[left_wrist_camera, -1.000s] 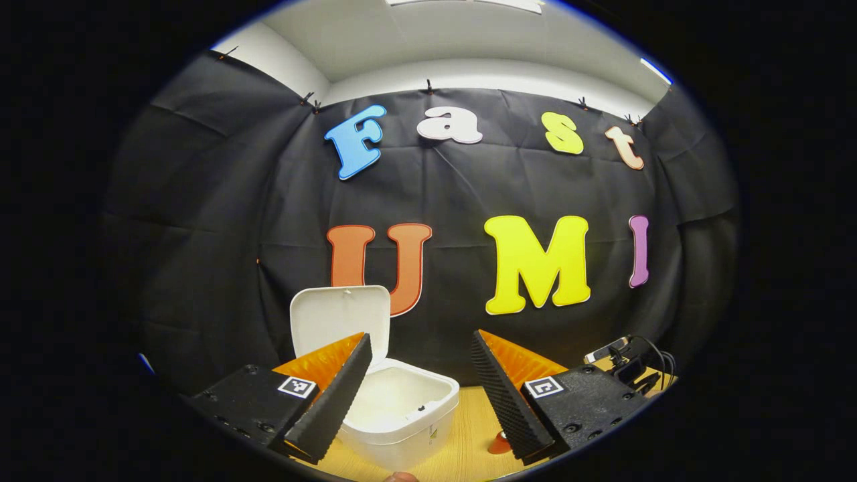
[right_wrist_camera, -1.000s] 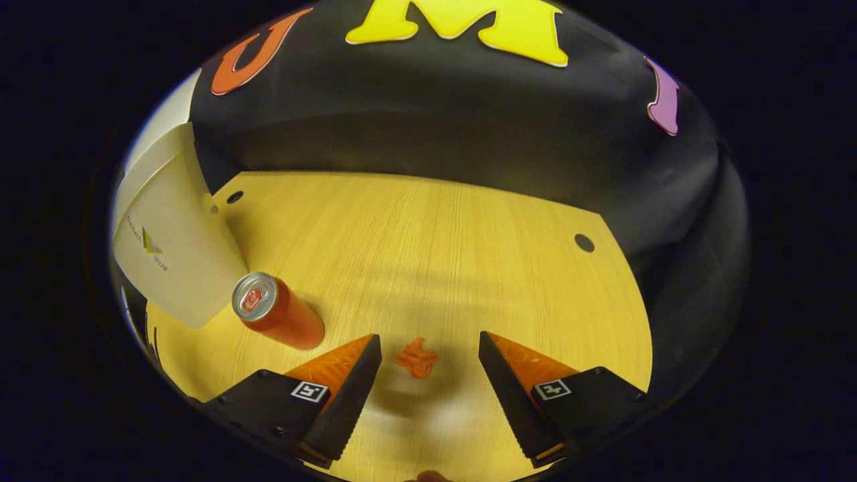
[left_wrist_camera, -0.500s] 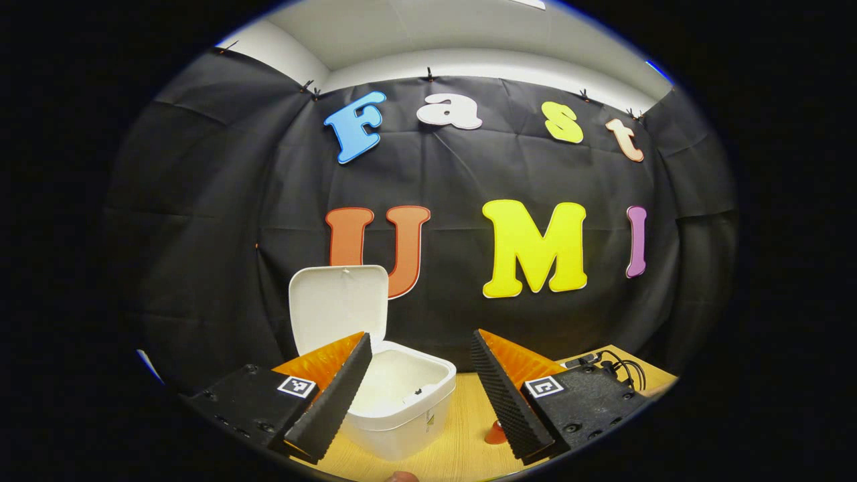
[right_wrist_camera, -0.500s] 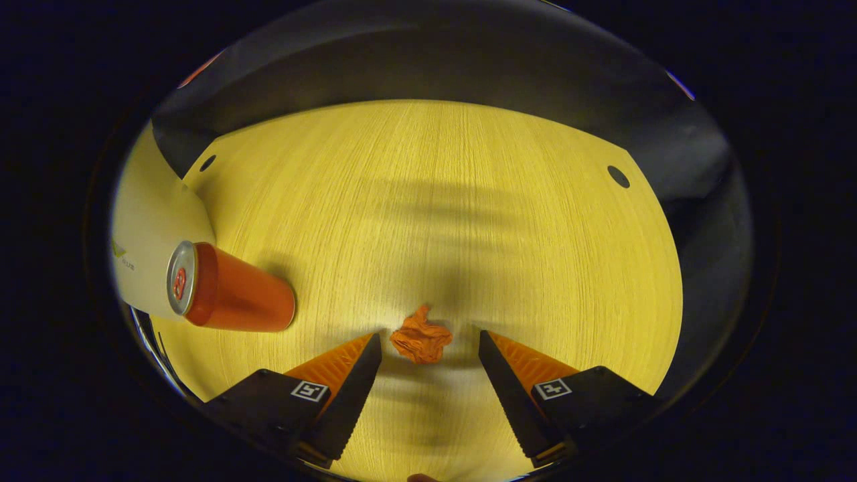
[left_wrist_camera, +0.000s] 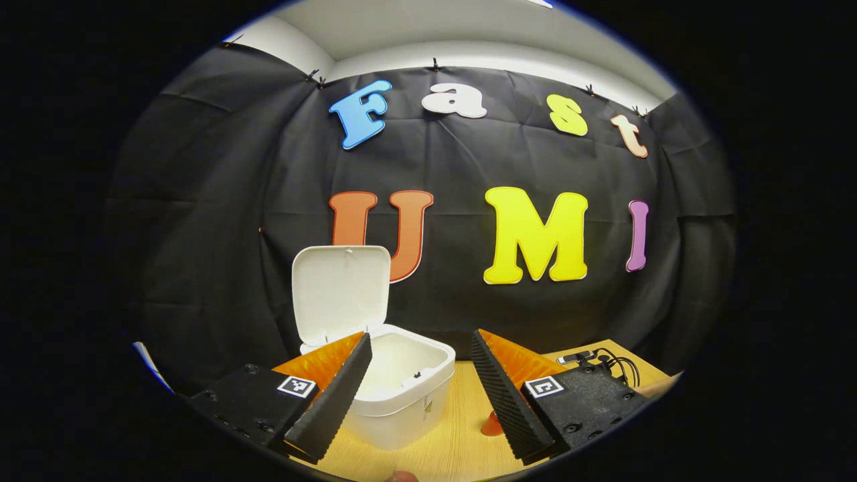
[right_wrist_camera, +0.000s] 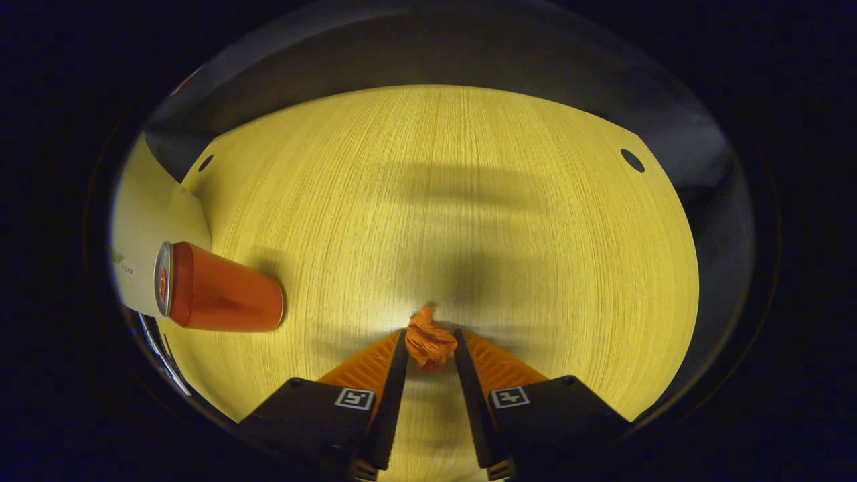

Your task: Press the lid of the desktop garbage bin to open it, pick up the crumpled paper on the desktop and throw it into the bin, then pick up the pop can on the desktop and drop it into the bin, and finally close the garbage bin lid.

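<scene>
Right gripper (right_wrist_camera: 429, 348) fingers pinch the crumpled orange paper (right_wrist_camera: 428, 340) on the wood-grain table (right_wrist_camera: 469, 201), cylindrical can (right_wrist_camera: 217, 298) at 9 o'clock; left gripper (left_wrist_camera: 418, 348) gapes before the open white bin (left_wrist_camera: 402, 395).

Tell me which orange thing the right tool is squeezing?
The crumpled paper, pinched between the right tool's two fingers. The other orange thing, the pop can, stands untouched off to the side by the white bin.
</scene>
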Demonstrator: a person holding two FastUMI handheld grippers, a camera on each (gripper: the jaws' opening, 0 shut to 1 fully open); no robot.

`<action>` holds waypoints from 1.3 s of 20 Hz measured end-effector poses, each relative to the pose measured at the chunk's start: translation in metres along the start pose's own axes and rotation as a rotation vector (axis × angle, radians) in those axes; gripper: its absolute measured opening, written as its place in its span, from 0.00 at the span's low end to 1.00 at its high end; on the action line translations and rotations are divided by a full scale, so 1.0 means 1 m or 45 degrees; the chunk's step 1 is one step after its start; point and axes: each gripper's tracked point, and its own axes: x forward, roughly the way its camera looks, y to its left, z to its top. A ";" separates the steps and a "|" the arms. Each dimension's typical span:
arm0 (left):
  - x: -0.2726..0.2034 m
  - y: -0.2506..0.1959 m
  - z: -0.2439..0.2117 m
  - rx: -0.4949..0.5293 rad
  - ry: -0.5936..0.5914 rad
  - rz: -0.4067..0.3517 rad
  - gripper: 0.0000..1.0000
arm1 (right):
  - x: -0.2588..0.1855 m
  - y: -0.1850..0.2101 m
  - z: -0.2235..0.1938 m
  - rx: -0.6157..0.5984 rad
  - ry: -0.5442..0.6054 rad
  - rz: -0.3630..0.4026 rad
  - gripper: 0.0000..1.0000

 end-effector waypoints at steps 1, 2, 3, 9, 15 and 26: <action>-0.001 -0.001 -0.001 -0.006 0.004 -0.001 0.97 | -0.001 0.001 -0.003 0.008 0.014 0.016 0.40; -0.002 -0.001 -0.003 -0.014 0.006 0.000 0.97 | -0.003 0.000 -0.004 0.013 0.021 0.026 0.33; -0.002 0.000 -0.003 -0.020 0.010 0.001 0.97 | -0.003 0.000 -0.007 0.023 0.030 0.025 0.28; -0.005 -0.002 -0.006 -0.028 0.018 -0.007 0.97 | -0.028 0.000 -0.006 -0.010 -0.039 0.020 0.17; -0.010 -0.002 -0.004 -0.035 0.019 -0.024 0.97 | -0.103 0.022 0.012 -0.040 -0.234 0.105 0.16; -0.018 0.025 -0.002 -0.021 0.029 -0.025 0.97 | -0.343 0.036 0.114 -0.226 -0.648 0.362 0.16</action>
